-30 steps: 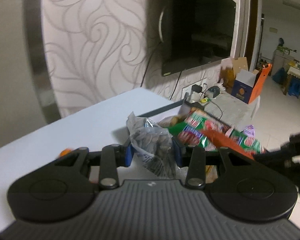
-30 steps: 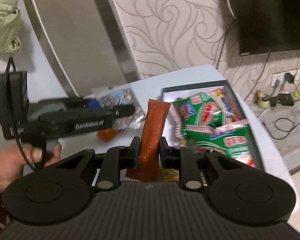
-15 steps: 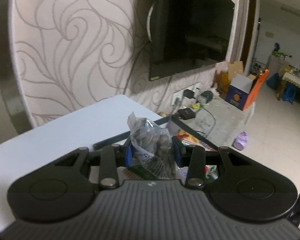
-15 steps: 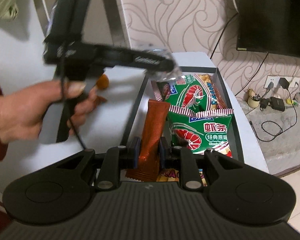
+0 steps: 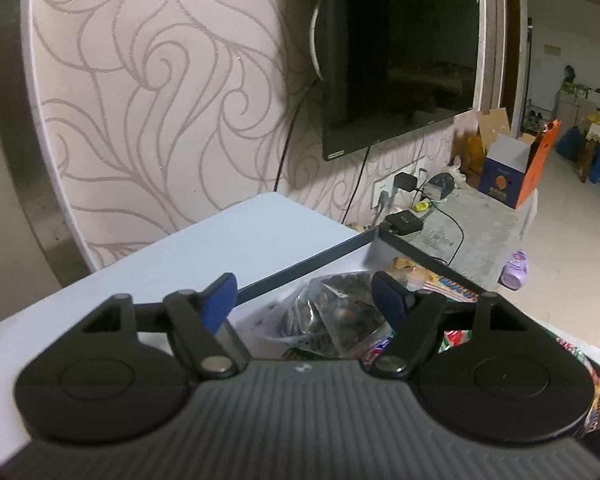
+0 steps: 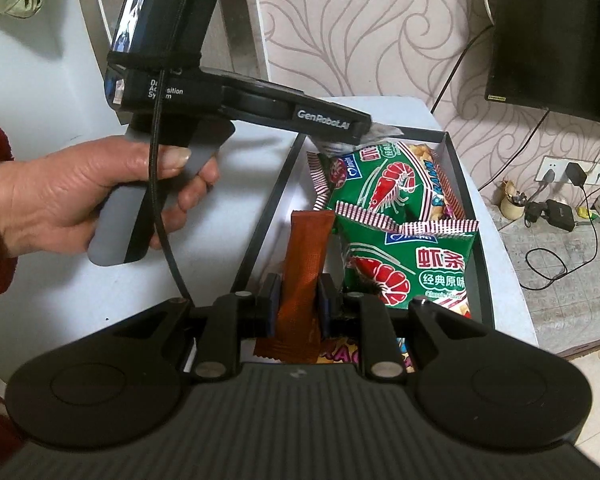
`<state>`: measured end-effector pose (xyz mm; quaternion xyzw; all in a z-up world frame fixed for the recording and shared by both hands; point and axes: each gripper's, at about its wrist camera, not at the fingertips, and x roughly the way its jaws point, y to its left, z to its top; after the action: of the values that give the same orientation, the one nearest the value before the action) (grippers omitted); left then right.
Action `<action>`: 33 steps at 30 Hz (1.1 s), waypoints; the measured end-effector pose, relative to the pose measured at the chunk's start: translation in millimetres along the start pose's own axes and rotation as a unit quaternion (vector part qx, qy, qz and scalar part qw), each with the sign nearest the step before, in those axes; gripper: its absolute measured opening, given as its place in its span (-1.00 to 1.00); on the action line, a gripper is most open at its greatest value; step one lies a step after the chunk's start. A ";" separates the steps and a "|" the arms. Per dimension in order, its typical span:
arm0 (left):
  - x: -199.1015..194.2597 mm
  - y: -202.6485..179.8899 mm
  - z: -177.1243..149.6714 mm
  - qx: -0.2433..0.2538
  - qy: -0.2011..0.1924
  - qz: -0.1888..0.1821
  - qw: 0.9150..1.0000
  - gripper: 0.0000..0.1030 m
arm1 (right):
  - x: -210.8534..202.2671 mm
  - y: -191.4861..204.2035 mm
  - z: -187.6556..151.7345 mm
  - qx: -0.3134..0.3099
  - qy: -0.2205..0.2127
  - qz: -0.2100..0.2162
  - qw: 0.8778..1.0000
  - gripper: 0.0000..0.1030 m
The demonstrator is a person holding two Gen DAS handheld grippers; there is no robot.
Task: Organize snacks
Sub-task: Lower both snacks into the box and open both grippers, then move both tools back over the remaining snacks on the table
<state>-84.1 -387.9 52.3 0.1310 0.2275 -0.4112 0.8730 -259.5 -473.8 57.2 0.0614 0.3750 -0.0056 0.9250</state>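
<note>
My left gripper hovers over the far end of the dark-rimmed box, its jaws opening. The clear bag of dark snacks lies below, between the blue pads but free of them. In the right wrist view the left gripper reaches in from the left over the box. My right gripper is shut on an orange-brown sachet, held upright above the box's near left side. Two green shrimp-chip bags lie in the box.
A hand with a red sleeve grips the left gripper's handle above the white table. A television hangs on the patterned wall. Chargers and cables lie on the floor to the right, and a cardboard carton stands there too.
The left gripper swung over the box, then spread its jaws and let the clear bag drop in. The right gripper sank slightly and rolled with the sachet.
</note>
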 end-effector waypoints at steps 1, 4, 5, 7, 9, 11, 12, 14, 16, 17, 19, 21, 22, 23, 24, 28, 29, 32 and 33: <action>-0.1 1.7 -0.4 -0.001 0.000 0.000 1.000 0.47 | 0.0 -0.3 0.3 0.001 0.000 0.000 1.000 -0.54; -2.4 4.4 -1.0 -0.002 -0.004 0.002 1.000 0.47 | -3.2 -0.4 -0.3 0.008 -0.004 -0.005 1.000 -0.53; -4.1 4.8 -0.7 0.000 -0.007 0.002 1.000 0.47 | -5.3 -1.0 0.4 0.013 -0.009 -0.008 1.000 -0.53; -7.4 4.2 0.6 0.003 -0.013 0.001 1.000 0.47 | -11.8 -2.9 2.9 0.018 -0.029 -0.012 0.999 -0.53; -9.9 4.0 2.1 0.003 -0.018 -0.001 1.000 0.47 | -19.2 -2.1 5.2 0.015 -0.055 -0.019 0.998 -0.53; -11.5 2.9 3.7 0.004 -0.022 -0.003 1.000 0.47 | -21.6 -0.4 6.1 0.008 -0.065 -0.021 0.998 -0.53; -12.5 2.5 4.4 0.005 -0.024 -0.003 1.000 0.47 | -19.8 0.8 5.6 0.004 -0.061 -0.019 0.998 -0.53; -14.9 2.3 5.0 0.006 -0.029 0.001 1.000 0.47 | -14.7 3.7 2.1 -0.001 -0.048 -0.019 0.999 -0.53; -15.9 3.1 5.1 0.004 -0.027 -0.009 1.000 0.47 | -11.6 6.3 -0.9 -0.004 -0.038 -0.024 0.999 -0.53; -14.9 3.1 4.5 0.006 -0.023 -0.014 1.000 0.47 | -10.9 7.2 -1.8 -0.002 -0.034 -0.026 0.999 -0.52; -15.0 3.1 3.0 0.010 -0.018 -0.014 1.000 0.47 | -3.6 7.2 -3.5 0.003 -0.007 -0.028 1.000 -0.42; -19.1 6.5 1.5 0.005 -0.024 -0.012 1.000 0.47 | -5.3 6.6 -6.1 0.018 -0.013 -0.034 0.999 -0.25; -20.9 8.4 0.8 0.002 -0.024 -0.011 1.000 0.47 | -8.1 7.2 -5.5 0.022 -0.019 -0.031 0.999 -0.19; -23.3 10.2 0.0 0.001 -0.024 -0.009 1.000 0.47 | -11.2 9.5 -5.2 0.020 -0.027 -0.033 0.999 -0.09; -26.2 11.9 -1.0 0.001 -0.027 -0.007 1.000 0.47 | -13.8 11.0 -4.2 0.017 -0.033 -0.037 0.999 -0.02; -43.3 25.6 -9.2 0.002 -0.039 0.005 0.999 0.47 | -24.9 12.4 -4.9 0.026 -0.059 -0.049 0.997 0.23; -47.9 31.7 -13.5 0.005 -0.042 0.011 0.999 0.47 | -26.7 10.9 -4.7 0.032 -0.062 -0.052 0.996 0.27; -56.2 52.7 -27.3 0.011 -0.041 0.041 0.998 0.47 | -30.1 10.0 -4.0 0.043 -0.066 -0.056 0.995 0.28; -56.4 61.0 -31.1 0.009 -0.035 0.049 0.998 0.47 | -29.5 10.4 -2.4 0.044 -0.067 -0.056 0.995 0.29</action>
<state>-77.2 -299.6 56.4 0.1352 0.1867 -0.3743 0.8982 -281.7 -464.3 77.1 0.0804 0.3144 -0.0781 0.9426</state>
